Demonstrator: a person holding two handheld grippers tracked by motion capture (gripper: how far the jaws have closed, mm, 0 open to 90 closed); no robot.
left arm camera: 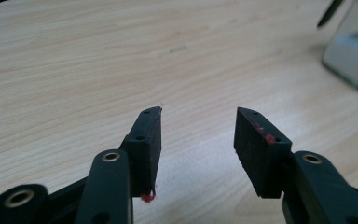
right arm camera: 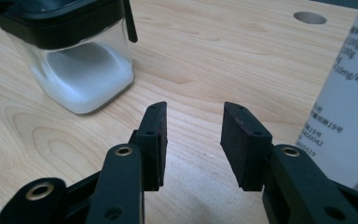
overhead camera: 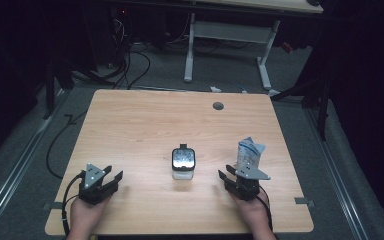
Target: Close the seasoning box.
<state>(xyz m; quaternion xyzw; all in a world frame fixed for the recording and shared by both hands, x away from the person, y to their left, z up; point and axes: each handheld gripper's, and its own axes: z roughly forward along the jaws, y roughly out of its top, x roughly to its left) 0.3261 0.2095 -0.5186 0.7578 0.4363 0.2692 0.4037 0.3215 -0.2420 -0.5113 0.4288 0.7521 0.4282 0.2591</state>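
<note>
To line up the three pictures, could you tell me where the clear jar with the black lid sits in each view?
High view: the jar stands mid-table, between both grippers.
Left gripper view: blurred, at the right edge.
Right gripper view: upper left.
Shared landmark: the wooden table.

1. A pale wood-grain surface point(overhead camera: 145, 125) with a round cable hole point(overhead camera: 218, 106).
2. Grey carpeted floor point(overhead camera: 220, 70), black cables point(overhead camera: 130, 65) trailing.
3. A white-legged desk point(overhead camera: 230, 35) behind, surroundings dark.

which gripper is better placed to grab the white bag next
Right. The right gripper sits just in front of the white bag with open, empty jaws, and the bag fills that gripper view's right edge. The left gripper is across the table, beyond the jar.
</note>
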